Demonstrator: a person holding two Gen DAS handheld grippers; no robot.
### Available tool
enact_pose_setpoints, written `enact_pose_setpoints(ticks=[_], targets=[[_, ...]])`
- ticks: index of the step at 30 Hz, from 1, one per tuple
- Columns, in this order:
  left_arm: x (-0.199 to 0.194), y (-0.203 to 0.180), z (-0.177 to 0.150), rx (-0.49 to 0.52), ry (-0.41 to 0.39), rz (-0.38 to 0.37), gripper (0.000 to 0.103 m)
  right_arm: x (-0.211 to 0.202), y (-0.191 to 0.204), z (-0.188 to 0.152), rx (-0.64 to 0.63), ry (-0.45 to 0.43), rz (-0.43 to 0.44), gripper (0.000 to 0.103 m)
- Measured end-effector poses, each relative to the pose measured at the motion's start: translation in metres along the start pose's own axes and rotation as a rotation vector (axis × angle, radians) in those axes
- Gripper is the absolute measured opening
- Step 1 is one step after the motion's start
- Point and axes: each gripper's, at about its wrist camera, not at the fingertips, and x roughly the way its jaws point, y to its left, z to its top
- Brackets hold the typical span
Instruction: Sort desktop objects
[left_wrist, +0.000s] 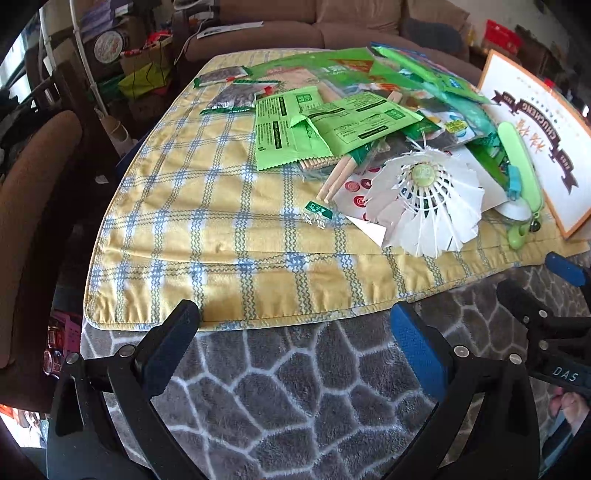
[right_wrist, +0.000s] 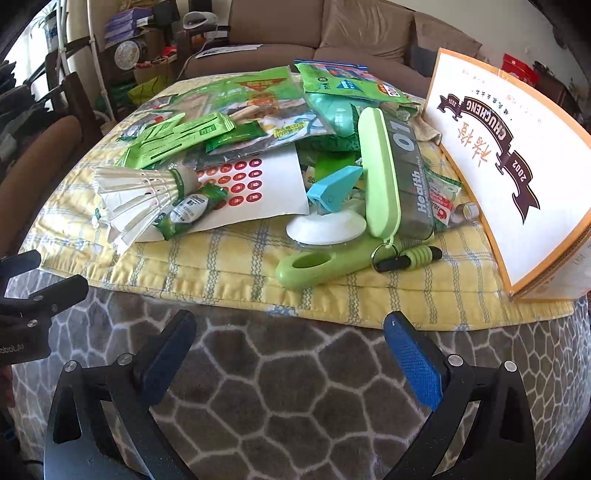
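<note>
A pile of objects lies on a yellow plaid cloth (left_wrist: 221, 236) (right_wrist: 221, 262): a white shuttlecock (left_wrist: 424, 199) (right_wrist: 136, 195), green packets (left_wrist: 291, 129) (right_wrist: 177, 136), wooden chopsticks (left_wrist: 336, 177), a white sticker sheet with red dots (right_wrist: 258, 184), a light green case (right_wrist: 380, 173) (left_wrist: 521, 162), a green handle tool (right_wrist: 317, 266), a white disc (right_wrist: 325, 225) and a blue clip (right_wrist: 332, 188). My left gripper (left_wrist: 295, 321) is open and empty at the cloth's near edge. My right gripper (right_wrist: 290, 328) is open and empty, just short of the cloth.
A white, orange-edged box lid printed CHUCHENG (right_wrist: 509, 162) (left_wrist: 535, 133) stands at the right of the cloth. A grey patterned fleece (right_wrist: 295, 387) covers the near table. A brown chair (left_wrist: 33, 221) is at left, a sofa (right_wrist: 295, 33) behind.
</note>
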Motion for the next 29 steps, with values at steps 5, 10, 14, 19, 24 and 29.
enact_pose_setpoints(ticks=[5,10,14,19,24,29], targets=[[0.0022,-0.0056,-0.0036,0.016,-0.033,0.037,0.103,0.0089,0.0015,-0.0035,0.031,0.012,0.011,0.103],[0.0005,-0.0049,-0.0108,0.021,-0.095,0.031,0.103,0.0089,0.0022,-0.0065,0.057,-0.015,0.004,0.103],[0.0002,-0.0046,-0.0102,0.02,-0.096,0.028,0.103,0.0086,0.0021,-0.0071,0.059,-0.02,0.005,0.103],[-0.0004,-0.0046,-0.01,0.02,-0.096,0.027,0.103,0.0087,0.002,-0.0073,0.059,-0.02,0.005,0.103],[-0.0003,-0.0047,-0.0101,0.019,-0.096,0.027,0.103,0.0086,0.0023,-0.0073,0.059,-0.02,0.005,0.103],[-0.0006,-0.0058,-0.0103,0.021,-0.096,0.03,0.103,0.0087,0.0023,-0.0073,0.058,-0.02,0.005,0.103]])
